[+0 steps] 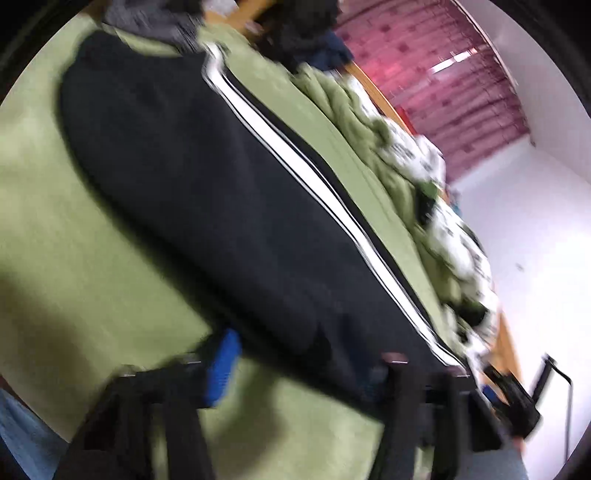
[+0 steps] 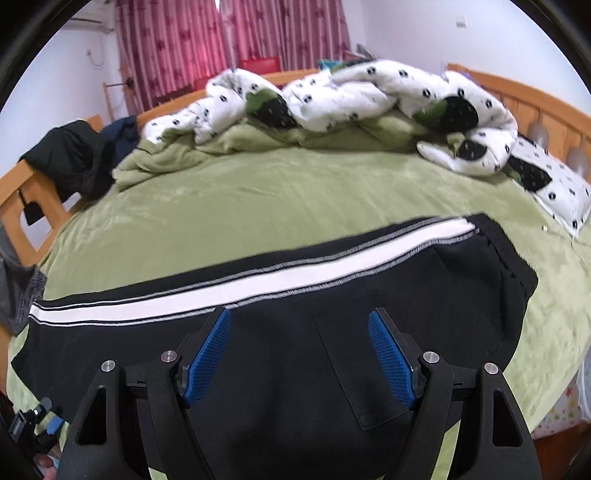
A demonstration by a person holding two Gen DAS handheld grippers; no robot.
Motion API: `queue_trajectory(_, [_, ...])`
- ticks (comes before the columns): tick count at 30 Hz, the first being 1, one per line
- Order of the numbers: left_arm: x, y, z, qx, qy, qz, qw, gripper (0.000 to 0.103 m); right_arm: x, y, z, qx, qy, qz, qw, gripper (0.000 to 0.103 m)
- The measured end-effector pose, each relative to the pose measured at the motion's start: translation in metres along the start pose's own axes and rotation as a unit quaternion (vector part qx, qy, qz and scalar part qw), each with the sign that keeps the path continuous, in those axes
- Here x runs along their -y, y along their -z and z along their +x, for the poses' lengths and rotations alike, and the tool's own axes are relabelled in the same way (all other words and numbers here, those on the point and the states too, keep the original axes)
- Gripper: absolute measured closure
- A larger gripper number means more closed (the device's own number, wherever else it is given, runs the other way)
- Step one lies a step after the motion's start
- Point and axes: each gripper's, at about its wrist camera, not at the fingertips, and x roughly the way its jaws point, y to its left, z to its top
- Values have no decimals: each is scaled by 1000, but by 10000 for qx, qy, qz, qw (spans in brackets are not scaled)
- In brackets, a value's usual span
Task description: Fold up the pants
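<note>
White walls (image 2: 424, 33) and pink-red patterned curtains (image 2: 236, 44) are being shown behind a wooden-framed bed (image 2: 532, 99), whose mattress is being covered by a plush green blanket (image 2: 295, 188). Along the far side of the bed, a white quilt (image 2: 354, 92) printed with small dark motifs is being seen bunched into soft folds, and dark clothing (image 2: 70, 158) is being draped over the wooden rail at one end.

Across the near part of the blanket, the pants (image 2: 295, 369) are being laid flat: black, matte fabric with a broad white stripe (image 2: 229, 291) edged in thinner lines running along the side seam, and a stitched pocket outline on the dark panel. In the left wrist view the same pants (image 1: 207, 206) are being rendered as a long dark band on the green blanket (image 1: 81, 258), with heavy motion blur over the whole frame.

The right gripper (image 2: 299, 354) is being held just above the pants, its jaws standing wide apart, with blue ribbed pads (image 2: 391, 362) facing each other and nothing between them. The left gripper (image 1: 299, 376) is being seen at one end of the pants; one blue pad (image 1: 221, 365) is being made out, while the other finger is being lost against the black cloth, so whether those jaws are apart or clamped cannot be told.
</note>
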Motion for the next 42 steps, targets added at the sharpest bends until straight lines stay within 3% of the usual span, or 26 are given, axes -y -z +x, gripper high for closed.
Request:
queue_trajectory(4, [-38,-38,-18,646,-548,-313,9959,67,0,2,-1,39,1,47,10000,27])
queue_trajectory(8, [-75,-79,-25,806,-711,-756,9913,70,-4,0,-9,232,-29,44,9997,27])
queue_trajectory(12, [-93,-109,-27,1016,-885,-822,9875,71,-9,-4,-14,385,-81,61,9992,27])
queue_trajectory(15, [-96,-129,-11,816,-1114,-646,9883,71,-12,-5,-10,319,-92,80,9994,27])
queue_trajectory(16, [-99,-133,-13,803,-1111,-606,9887,71,-13,-5,-8,268,-103,79,9996,27])
queue_trajectory(17, [-98,-137,-13,796,-1137,-470,9892,87,-14,-4,-6,224,-109,68,9997,27])
queue_trajectory(18, [-94,-140,-18,868,-1195,-252,9887,93,-14,-4,-4,179,-100,42,9998,27])
queue_trajectory(20, [-101,-140,-35,1129,-963,-241,9886,93,-16,-3,0,143,-30,-36,9999,27])
queue_trajectory(23, [-118,-131,-25,943,-1101,-608,9876,92,-18,-1,2,119,24,-116,9999,27])
queue_trajectory(25, [-123,-127,-24,1051,-1001,-671,9871,89,-18,-1,3,84,-2,-141,9999,27])
queue_trajectory(30, [-112,-135,-21,910,-1103,-566,9881,82,-22,0,7,-5,-47,-255,9997,27])
queue_trajectory(34, [-93,-136,-23,1045,-1641,-155,9808,88,-26,0,5,-55,-161,-346,9993,27])
queue_trajectory(37, [-51,-136,-29,1268,-2074,583,9683,90,-29,5,1,-48,-250,-534,9982,27])
queue_trajectory(40, [9,-133,-33,1481,-2019,1372,9584,90,-29,12,1,-94,-393,-745,9964,27])
queue_trajectory(42, [61,-121,-32,1601,-1918,2054,9463,91,-26,18,3,-191,-455,-861,9951,27])
